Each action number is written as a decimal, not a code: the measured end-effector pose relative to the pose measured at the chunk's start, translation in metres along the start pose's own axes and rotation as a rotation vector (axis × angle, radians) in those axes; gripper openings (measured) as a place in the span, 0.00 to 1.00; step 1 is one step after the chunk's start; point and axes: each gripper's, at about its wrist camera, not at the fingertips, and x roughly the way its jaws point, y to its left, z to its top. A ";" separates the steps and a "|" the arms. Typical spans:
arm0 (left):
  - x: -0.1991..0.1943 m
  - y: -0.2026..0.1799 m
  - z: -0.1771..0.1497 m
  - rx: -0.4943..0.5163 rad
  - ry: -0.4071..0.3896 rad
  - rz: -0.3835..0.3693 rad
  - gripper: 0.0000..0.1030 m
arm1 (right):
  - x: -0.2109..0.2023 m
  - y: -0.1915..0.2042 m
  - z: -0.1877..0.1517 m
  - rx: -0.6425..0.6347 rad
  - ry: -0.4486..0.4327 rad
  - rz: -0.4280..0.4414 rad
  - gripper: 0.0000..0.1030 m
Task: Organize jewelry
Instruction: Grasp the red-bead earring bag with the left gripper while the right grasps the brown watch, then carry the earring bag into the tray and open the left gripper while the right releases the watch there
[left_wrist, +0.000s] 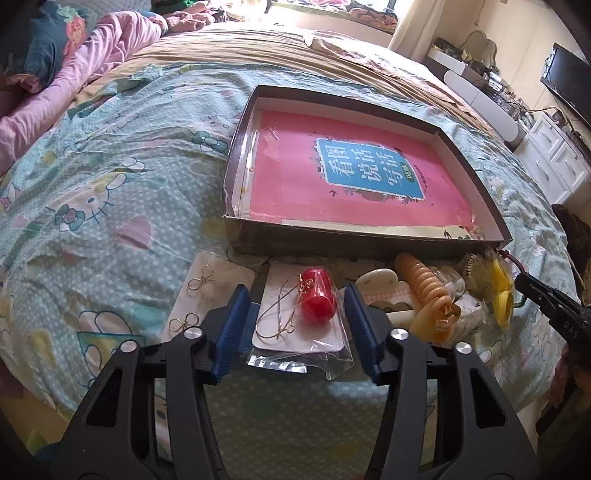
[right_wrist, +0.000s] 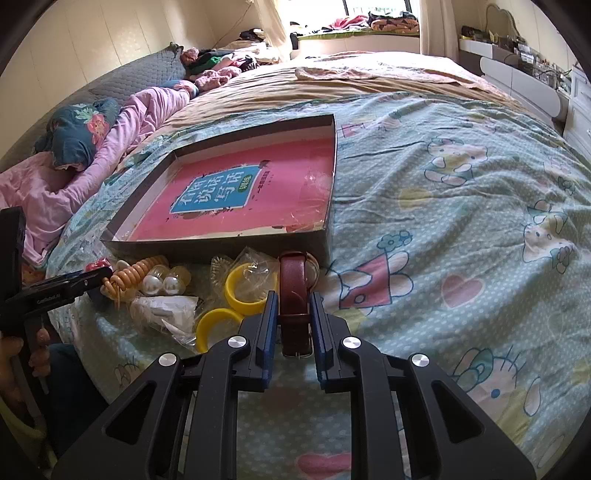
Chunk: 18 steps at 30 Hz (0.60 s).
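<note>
My left gripper (left_wrist: 299, 321) straddles a bagged white card (left_wrist: 317, 332) that carries gold hoop earrings (left_wrist: 280, 310) and a red bead (left_wrist: 318, 301). Its blue pads touch the card's two side edges on the bedspread. In the right wrist view my right gripper (right_wrist: 294, 325) is shut on a brown leather strap (right_wrist: 291, 280) that lies in front of the shallow dark box (right_wrist: 221, 245). A pink book (left_wrist: 332, 177) lines the bottom of the box (left_wrist: 236, 166). From the right wrist view the left gripper's black tip (right_wrist: 92, 277) shows at the left.
Jewelry is piled along the box front: a card with gold bow earrings (left_wrist: 199, 295), an orange spiral hair tie (left_wrist: 424, 284), pearl pieces (right_wrist: 162, 284) and bagged yellow bangles (right_wrist: 251, 291). The patterned bedspread (right_wrist: 461, 221) stretches to the right. Pink bedding (left_wrist: 92, 74) is heaped far left.
</note>
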 end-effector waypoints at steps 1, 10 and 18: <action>0.000 0.000 0.001 0.002 -0.003 0.001 0.35 | -0.002 0.000 0.001 -0.006 -0.013 -0.004 0.16; -0.006 -0.002 0.009 0.006 -0.027 -0.032 0.32 | -0.020 -0.009 0.012 -0.031 -0.093 -0.050 0.16; -0.022 -0.008 0.022 0.011 -0.081 -0.061 0.30 | -0.032 -0.015 0.024 -0.030 -0.145 -0.058 0.16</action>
